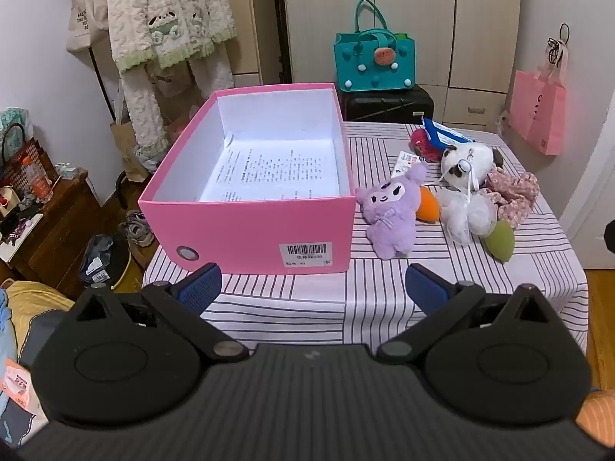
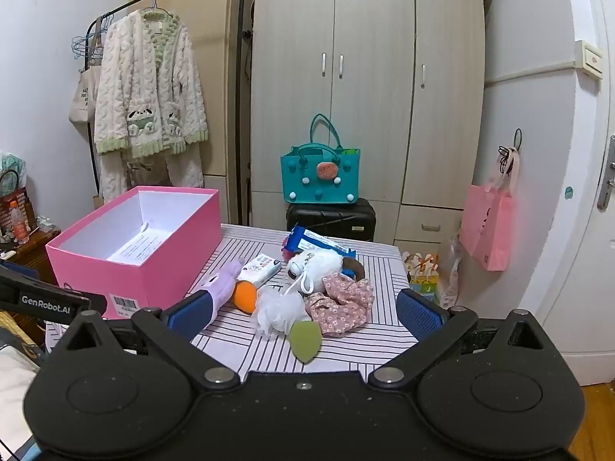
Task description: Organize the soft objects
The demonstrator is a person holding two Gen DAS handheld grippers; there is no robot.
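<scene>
Both grippers hang wide and empty above a striped table (image 1: 384, 307).
Soft toys, led by a purple plush (image 1: 390, 215), lie heaped just right of the open pink box (image 1: 246, 226); left gripper (image 1: 313, 288), right gripper (image 2: 303, 313).

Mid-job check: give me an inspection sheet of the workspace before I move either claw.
Surface: table under a striped cloth, bare at the near edge.
Job's things: pink box open, only a printed sheet inside. Beside it lie a purple plush, orange sponge, white mesh pouf, white plush, floral scrunchie, green sponge.
Clutter: blue packet, small white carton.
Grippers: left claw open, empty, short of the box; right claw open, empty, before the pile.
Cables: nothing seen.
Surroundings: wardrobe, teal bag on a black case, robe on a rack, pink bag hanging.
</scene>
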